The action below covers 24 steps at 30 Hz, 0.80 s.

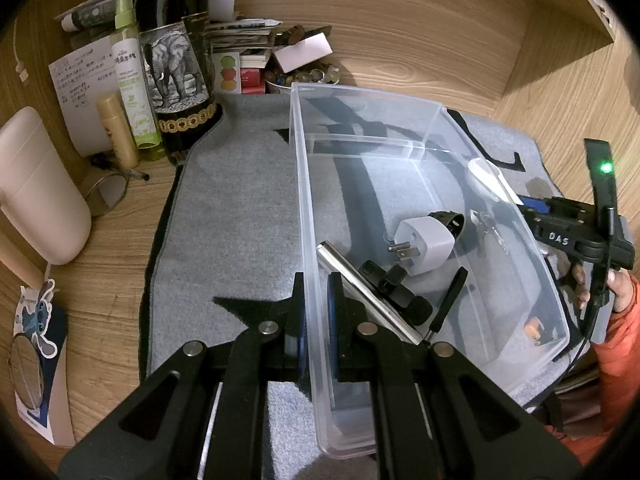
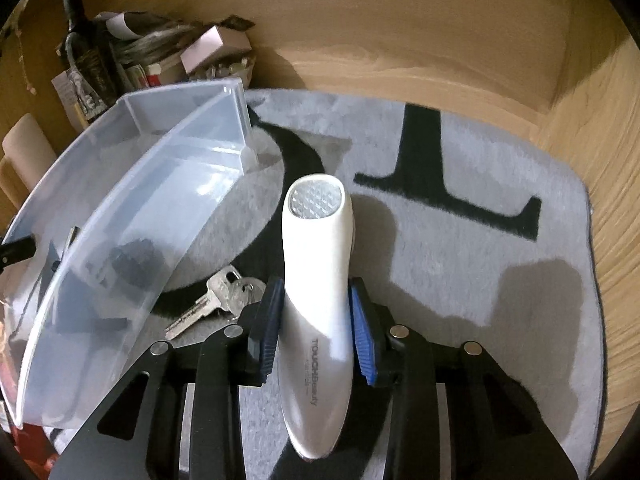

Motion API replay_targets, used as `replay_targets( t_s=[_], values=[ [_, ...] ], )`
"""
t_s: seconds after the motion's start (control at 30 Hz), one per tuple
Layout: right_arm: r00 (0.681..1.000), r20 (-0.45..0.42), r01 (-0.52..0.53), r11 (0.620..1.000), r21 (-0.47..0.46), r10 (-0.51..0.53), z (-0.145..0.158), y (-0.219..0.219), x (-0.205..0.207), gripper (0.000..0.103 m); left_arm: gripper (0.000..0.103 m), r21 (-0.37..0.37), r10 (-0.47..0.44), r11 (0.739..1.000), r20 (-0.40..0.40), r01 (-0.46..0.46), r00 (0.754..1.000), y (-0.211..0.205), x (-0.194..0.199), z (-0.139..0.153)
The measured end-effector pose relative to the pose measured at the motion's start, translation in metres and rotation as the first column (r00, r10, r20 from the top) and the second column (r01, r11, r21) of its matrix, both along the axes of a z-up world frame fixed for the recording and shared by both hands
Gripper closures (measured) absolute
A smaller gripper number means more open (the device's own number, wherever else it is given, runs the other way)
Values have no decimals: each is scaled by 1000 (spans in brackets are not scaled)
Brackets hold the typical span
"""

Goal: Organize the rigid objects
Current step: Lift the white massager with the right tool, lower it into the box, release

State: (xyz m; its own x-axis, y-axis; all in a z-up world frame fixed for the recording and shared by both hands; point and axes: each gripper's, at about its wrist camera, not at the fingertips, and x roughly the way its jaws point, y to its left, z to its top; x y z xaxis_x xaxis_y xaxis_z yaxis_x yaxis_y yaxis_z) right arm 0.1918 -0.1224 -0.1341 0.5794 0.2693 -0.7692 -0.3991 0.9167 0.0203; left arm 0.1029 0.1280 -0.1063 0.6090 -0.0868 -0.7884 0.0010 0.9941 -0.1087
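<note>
A clear plastic bin (image 1: 500,184) sits on a grey mat (image 1: 240,220). My left gripper (image 1: 318,320) is shut on the bin's near left wall. Inside lie a white plug adapter (image 1: 426,244), a silver bar (image 1: 360,284) and black parts (image 1: 396,292). My right gripper (image 2: 316,320) is shut on a white handheld beauty device (image 2: 316,264), held just above the mat to the right of the bin (image 2: 132,208). Keys (image 2: 218,296) lie on the mat between the bin and the device. The right gripper also shows in the left wrist view (image 1: 568,232), beyond the bin's right wall.
A dark wine bottle (image 1: 176,68), spray bottles (image 1: 132,80), papers and small boxes crowd the back left of the wooden desk. A cream container (image 1: 36,188) stands at the left. A wooden wall (image 1: 560,92) rises at the right.
</note>
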Motion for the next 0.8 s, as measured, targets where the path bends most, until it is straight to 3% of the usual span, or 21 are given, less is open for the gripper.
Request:
replay_targets(
  t_s=[0.17, 0.27, 0.33, 0.47, 0.53, 0.6, 0.8],
  values=[
    [999, 46, -9, 999, 43, 7, 24, -5, -11, 74, 96, 2, 0, 1000, -1, 0, 1000, -1, 0, 0],
    [998, 44, -39, 999, 34, 38, 33, -3, -17, 100, 96, 1, 1, 1000, -1, -1, 1000, -2, 0, 0],
    [997, 7, -72, 997, -2, 72, 29, 0, -19, 100, 96, 1, 1, 1000, 0, -1, 1000, -2, 0, 0],
    [997, -38, -62, 998, -29, 61, 20, -2, -19, 95, 96, 1, 0, 1000, 2, 0, 1000, -2, -1, 0],
    [999, -30, -46, 999, -17, 45, 20, -4, -17, 84, 96, 1, 1, 1000, 0, -1, 1000, -2, -1, 0],
    [999, -28, -38, 999, -9, 38, 19, -4, -15, 58, 96, 2, 0, 1000, 0, 0, 1000, -2, -1, 0],
    [996, -65, -57, 998, 5, 58, 9, 7, -4, 57, 96, 2, 0, 1000, 0, 0, 1000, -2, -1, 0]
  ],
)
